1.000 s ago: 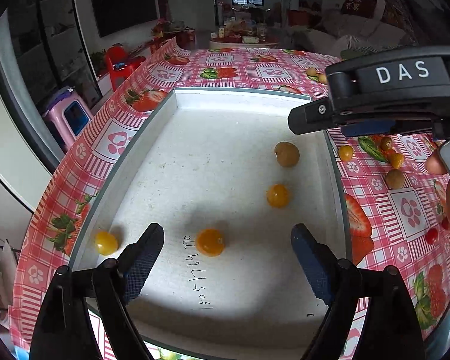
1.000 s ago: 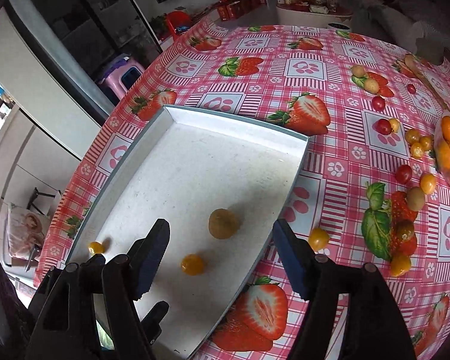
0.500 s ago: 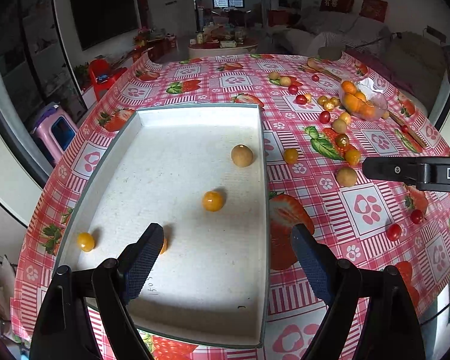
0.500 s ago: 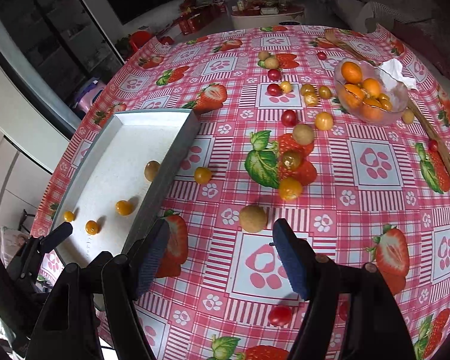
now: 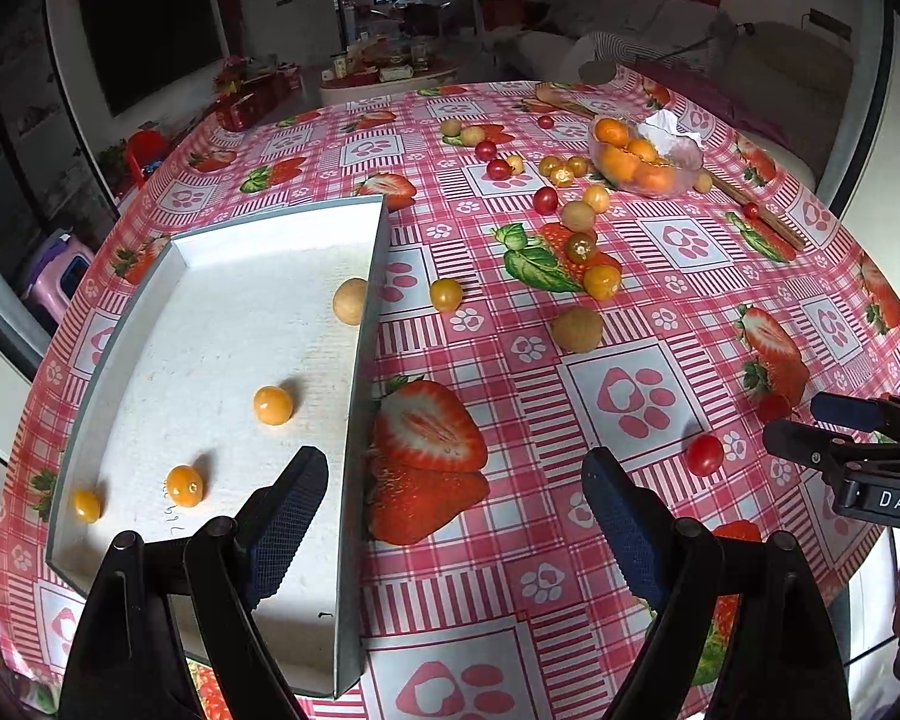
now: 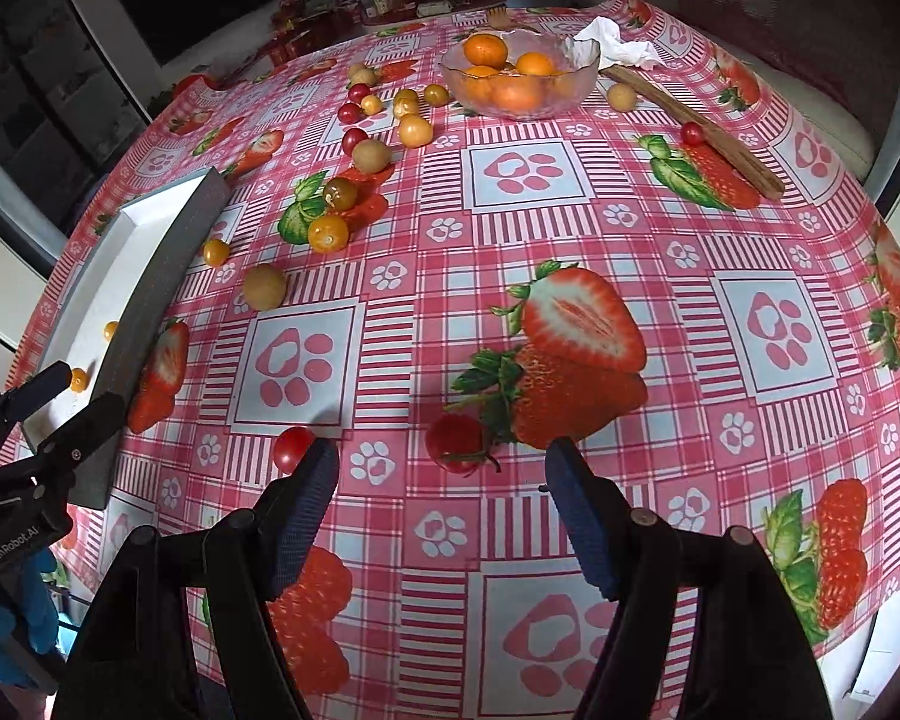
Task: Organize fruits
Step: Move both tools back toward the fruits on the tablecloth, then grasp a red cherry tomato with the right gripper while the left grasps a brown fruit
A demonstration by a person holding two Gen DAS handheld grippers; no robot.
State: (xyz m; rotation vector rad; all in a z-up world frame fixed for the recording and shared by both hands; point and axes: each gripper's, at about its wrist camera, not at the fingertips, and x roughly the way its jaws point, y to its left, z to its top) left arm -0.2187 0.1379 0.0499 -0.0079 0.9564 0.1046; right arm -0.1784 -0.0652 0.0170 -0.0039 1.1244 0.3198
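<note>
From the left wrist view, the left gripper (image 5: 455, 501) hangs with its jaws wide apart and nothing between them, straddling the right wall of the white tray (image 5: 363, 324): one finger is over the tray floor, the other over the checked tablecloth (image 5: 630, 300). In the tray lie three small orange fruits (image 5: 273, 405) ahead and to the left of the inner finger, and a tan round fruit (image 5: 349, 300) against the right wall farther off. On the cloth, a red cherry tomato (image 5: 704, 454) sits to the right of the outer finger, near the tips of the right gripper (image 5: 810, 426). From the right wrist view, the right gripper (image 6: 444, 486) also stands wide and empty. A stemmed red tomato (image 6: 457, 443) lies just ahead of the gap between its fingers, and a smaller red tomato (image 6: 293, 447) appears to touch the left fingertip's outer side. A glass bowl of oranges (image 6: 519, 75) sits far back.
</note>
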